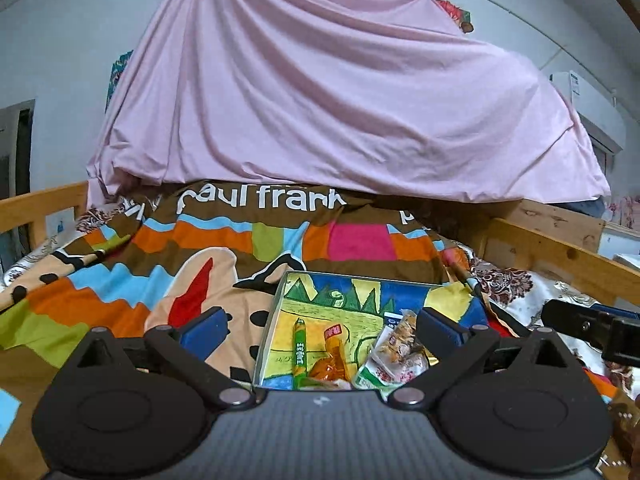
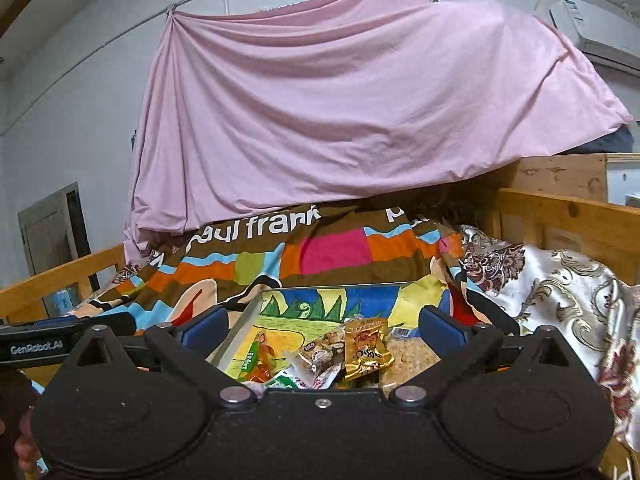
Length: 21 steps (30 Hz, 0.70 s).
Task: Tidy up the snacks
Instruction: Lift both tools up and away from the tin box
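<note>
Behind everything hangs a large pink sheet (image 1: 320, 92), draped in folds from a line on the pale wall and falling down to the bed. Under it lies a big colourful blanket (image 1: 120, 280) with brown, orange, blue and green patches and white letters; it covers the bed between light wooden rails (image 1: 552, 248). At the right side of the bed a white satin cloth with dark red and gold ornaments (image 2: 560, 288) is bunched against the rail. A white air conditioner (image 2: 592, 28) is fixed high on the wall at the right.

On the blanket stands a shallow rectangular tray with a bright painted picture inside (image 1: 280, 300), and the snacks lie in it, toward its near end. In the left wrist view I see a long green stick packet (image 1: 300, 352), just beside it an orange wrapped snack (image 1: 334, 356), and a white and green packet (image 1: 384, 372) to the right. In the right wrist view a shiny gold packet (image 2: 366, 350) lies on top of the other snacks, next to a clear packet with brown pieces (image 2: 322, 350).

The left tongs (image 1: 320, 328) stand wide, with blue pads, and nothing is between them. The right tongs (image 2: 320, 328) are also spread wide and hold nothing; they are above the tray, apart from the snacks.
</note>
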### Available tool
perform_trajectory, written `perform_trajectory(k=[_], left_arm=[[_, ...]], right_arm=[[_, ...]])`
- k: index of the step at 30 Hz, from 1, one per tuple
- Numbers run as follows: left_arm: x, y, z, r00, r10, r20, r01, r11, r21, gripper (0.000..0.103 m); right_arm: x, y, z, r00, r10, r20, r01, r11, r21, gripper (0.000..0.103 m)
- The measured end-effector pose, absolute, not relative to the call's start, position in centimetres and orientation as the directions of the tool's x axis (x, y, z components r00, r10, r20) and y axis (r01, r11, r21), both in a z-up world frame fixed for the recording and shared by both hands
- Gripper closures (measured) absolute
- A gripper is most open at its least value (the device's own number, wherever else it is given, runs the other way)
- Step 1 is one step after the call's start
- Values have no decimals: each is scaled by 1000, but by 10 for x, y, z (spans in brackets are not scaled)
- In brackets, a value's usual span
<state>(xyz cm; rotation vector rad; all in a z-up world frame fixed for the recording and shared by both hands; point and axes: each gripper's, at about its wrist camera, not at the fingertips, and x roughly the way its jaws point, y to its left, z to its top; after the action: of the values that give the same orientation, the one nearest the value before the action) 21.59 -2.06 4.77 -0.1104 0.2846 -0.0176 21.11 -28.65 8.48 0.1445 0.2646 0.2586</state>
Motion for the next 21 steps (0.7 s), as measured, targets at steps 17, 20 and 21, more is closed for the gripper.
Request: perform_trajectory(k=[17, 20, 21], left_arm=[[135, -7, 43, 959, -19, -283, -17, 992, -126, 0], [125, -7, 39, 958, -15, -285, -19, 993, -118, 0], [121, -6, 38, 959, -15, -285, -19, 993, -115, 0]], right_arm=[[137, -277, 78, 942, 239, -236, -219, 969, 111, 1], [125, -274, 75, 947, 233, -222, -215, 971, 106, 1], [121, -274, 74, 951, 228, -210, -211, 972, 104, 1]])
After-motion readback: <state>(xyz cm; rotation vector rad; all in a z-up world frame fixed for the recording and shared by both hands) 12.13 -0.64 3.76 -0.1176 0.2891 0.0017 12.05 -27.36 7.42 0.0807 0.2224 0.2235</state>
